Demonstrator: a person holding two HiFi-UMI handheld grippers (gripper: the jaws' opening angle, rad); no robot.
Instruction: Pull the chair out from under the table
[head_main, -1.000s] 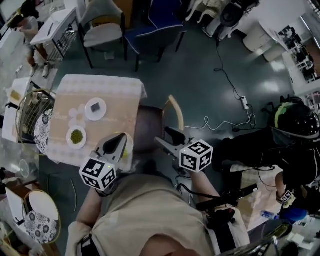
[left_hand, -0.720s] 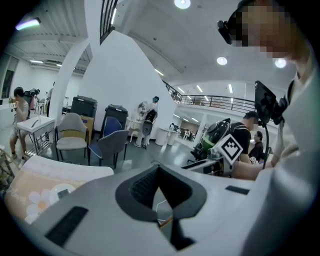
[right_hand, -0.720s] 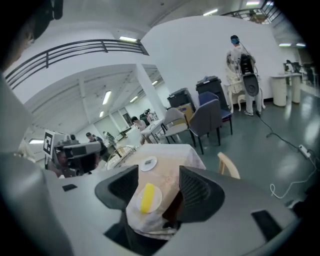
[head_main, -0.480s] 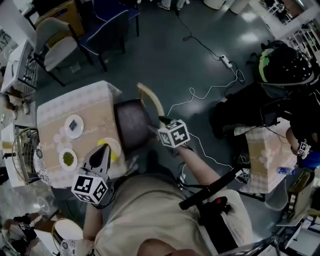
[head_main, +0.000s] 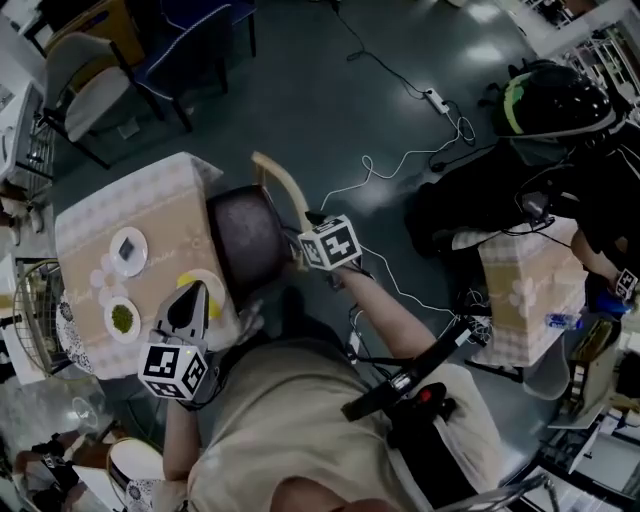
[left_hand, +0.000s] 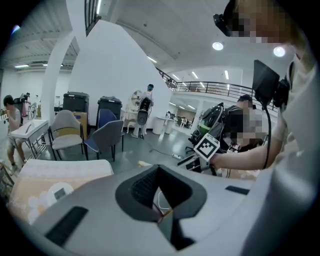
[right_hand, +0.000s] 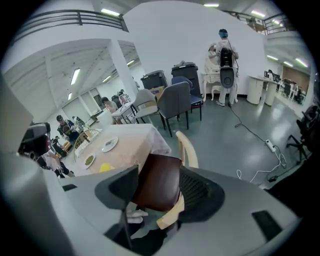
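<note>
Chair (head_main: 243, 238) with a dark brown seat and a curved pale wooden back rail (head_main: 278, 188) stands at the right edge of the table (head_main: 85, 225), with its seat touching or just under the cloth edge and its back toward the open floor. The right gripper (head_main: 308, 225) is at the lower end of the rail. In the right gripper view its claw (right_hand: 157, 180) is spread wide, with the brown seat filling the gap and a pale wooden frame piece (right_hand: 171, 212) crossing low between the jaws. It probably only straddles the wood, as no pad is clearly seen pressing on it.

The left gripper (head_main: 193, 292) hovers over the table's near corner, above a yellow item (head_main: 203, 281). Its jaws are pressed almost together, with only a thin sliver of floor showing between them and nothing held.

On the cloth lie a white plate (head_main: 128, 250) bearing a dark square and a small plate of green food (head_main: 122, 318). A white cable (head_main: 400, 165) trails over the grey floor toward a person in a helmet (head_main: 555, 100).
</note>
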